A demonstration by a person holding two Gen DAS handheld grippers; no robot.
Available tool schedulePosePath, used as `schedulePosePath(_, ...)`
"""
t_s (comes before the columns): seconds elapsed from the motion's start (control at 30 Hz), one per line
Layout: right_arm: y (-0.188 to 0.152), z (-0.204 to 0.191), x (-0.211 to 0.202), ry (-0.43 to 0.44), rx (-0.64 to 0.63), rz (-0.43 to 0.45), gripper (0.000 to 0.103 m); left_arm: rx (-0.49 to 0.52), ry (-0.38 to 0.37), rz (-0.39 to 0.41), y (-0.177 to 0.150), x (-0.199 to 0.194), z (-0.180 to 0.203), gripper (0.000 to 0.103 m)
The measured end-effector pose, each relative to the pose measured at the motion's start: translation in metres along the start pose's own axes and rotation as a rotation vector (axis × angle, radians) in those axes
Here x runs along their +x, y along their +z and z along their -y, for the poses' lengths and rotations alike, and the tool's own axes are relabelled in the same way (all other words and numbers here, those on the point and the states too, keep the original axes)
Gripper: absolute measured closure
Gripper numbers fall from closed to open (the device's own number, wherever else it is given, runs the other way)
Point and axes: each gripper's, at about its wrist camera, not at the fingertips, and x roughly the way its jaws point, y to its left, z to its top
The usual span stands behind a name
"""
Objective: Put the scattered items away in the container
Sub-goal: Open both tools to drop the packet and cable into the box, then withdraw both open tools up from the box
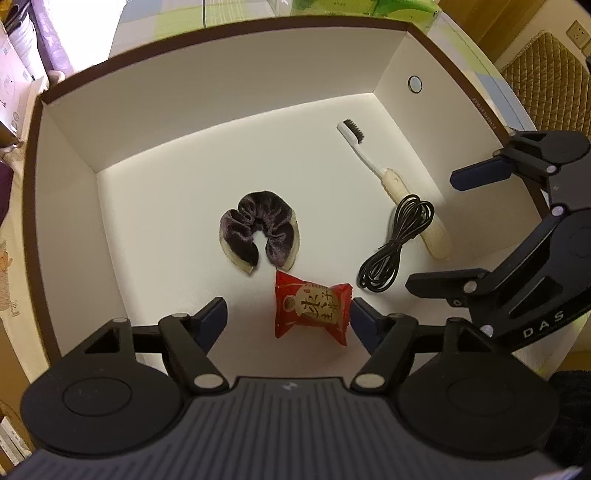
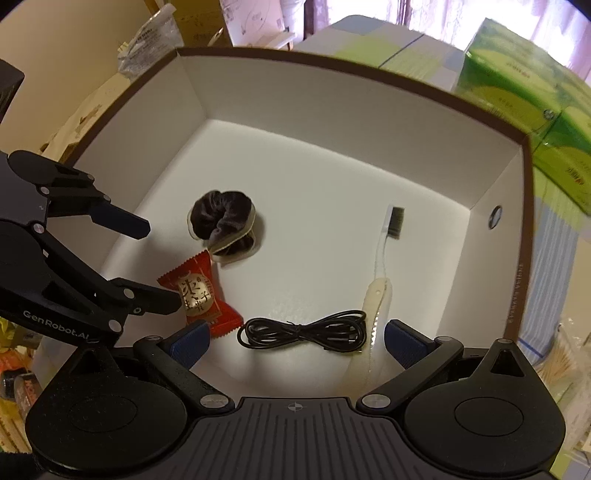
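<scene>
Now both grippers — left gripper [image 1: 289, 319], right gripper [image 2: 297, 341] — splayed above box [image 1: 236, 74].

A home: curtains [image 1: 51, 33], quilted chair cushion [image 1: 546, 74], tissue packs [image 2: 517, 85].

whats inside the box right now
On the box floor: a scrunchie, a red snack packet, a toothbrush and a coiled black cable. The cable covers part of the toothbrush handle.

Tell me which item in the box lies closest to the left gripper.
The red snack packet. It lies between the open left gripper's fingertips, while the scrunchie, black cable and toothbrush lie farther into the box.
</scene>
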Motion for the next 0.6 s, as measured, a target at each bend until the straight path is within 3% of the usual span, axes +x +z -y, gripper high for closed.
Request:
schedulePosePath(0.07, -0.001, -0.002, -0.005, -0.001, -0.001, 0.018, 0.0, -0.002, 0.009, 0.012, 0.0, -0.005, 0.002, 0.024)
schedulePosePath(0.6, -0.033, -0.007, -0.061, -0.038, 0.006, 0.166, 0.0, -0.028, 0.134, 0.131, -0.022, -0.054, 0.031, 0.014)
